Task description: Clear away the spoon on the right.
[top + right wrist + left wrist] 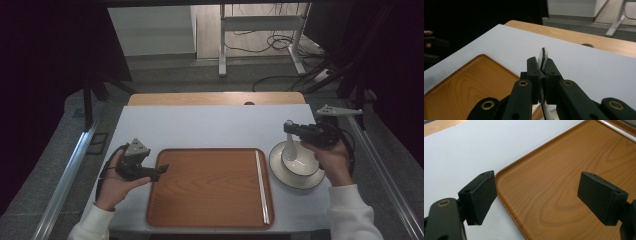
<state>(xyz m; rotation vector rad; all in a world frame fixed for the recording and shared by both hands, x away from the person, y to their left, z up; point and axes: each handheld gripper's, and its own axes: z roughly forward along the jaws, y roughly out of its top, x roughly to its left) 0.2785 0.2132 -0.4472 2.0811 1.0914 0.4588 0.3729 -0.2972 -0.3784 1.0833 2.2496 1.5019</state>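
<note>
White ceramic is showing between the jaws of the right tool (289, 126), which is gripping the handle of a white spoon (290, 148). In the high view the spoon is hanging down from that tool, its scoop end sitting in a white bowl (300, 159). The bowl is standing on a white plate (278, 171) near the right edge of the worktop (210, 125), just beside the right rim of a wooden tray (210, 187). In the right gripper view the two black jaws are pressing tightly on the thin edge of the spoon handle (542, 58), which is sticking up above them.

The left tool (162, 170) is hovering at the left rim of the tray, held in the person's left hand (115, 182) near the left edge of the worktop. In the left gripper view its jaws are standing wide apart with nothing between them, one over the pale worktop cover (461, 152) and the other over the tray's wood-grain floor (554, 185).

A slim white stick (262, 185) is lying inside the tray along its right rim. The tray itself is sitting toward the near edge of the worktop, between the two hands
</note>
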